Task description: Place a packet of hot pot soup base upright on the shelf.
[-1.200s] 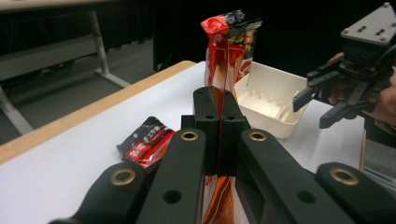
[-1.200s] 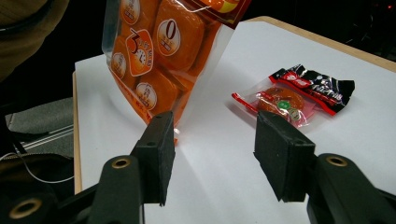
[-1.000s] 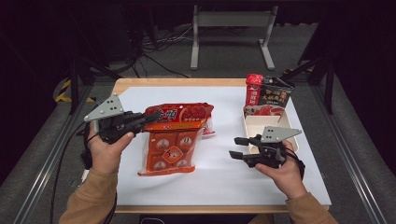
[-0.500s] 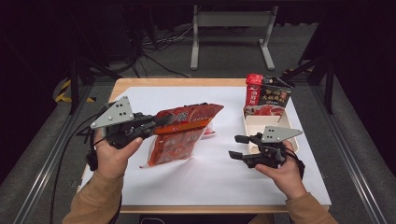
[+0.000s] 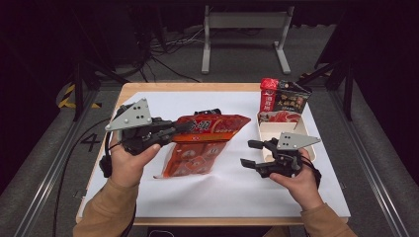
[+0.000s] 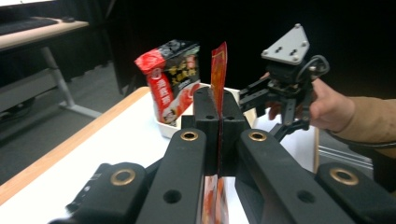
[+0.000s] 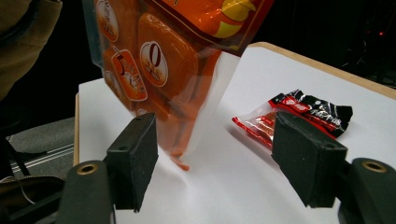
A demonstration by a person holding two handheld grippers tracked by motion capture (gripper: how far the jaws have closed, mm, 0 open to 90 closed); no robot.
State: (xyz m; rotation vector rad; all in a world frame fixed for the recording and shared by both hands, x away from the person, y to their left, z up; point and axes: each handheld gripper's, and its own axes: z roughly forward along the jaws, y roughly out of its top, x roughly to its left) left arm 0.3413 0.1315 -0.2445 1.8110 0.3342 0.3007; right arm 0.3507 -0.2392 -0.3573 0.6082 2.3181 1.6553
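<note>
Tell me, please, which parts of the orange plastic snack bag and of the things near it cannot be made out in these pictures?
- Orange plastic snack bag: its top edge is hidden in the left gripper view by the shut left gripper.
- Its upper part is cut off by the frame's top in the right gripper view.
- Small red and black packet: partly hidden by a jaw of the open right gripper.
- Package lettering: too small in the high view.

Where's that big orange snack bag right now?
In the high view the orange bag hangs left of centre, pinched by the left gripper, its lower end on the white sheet.
</note>
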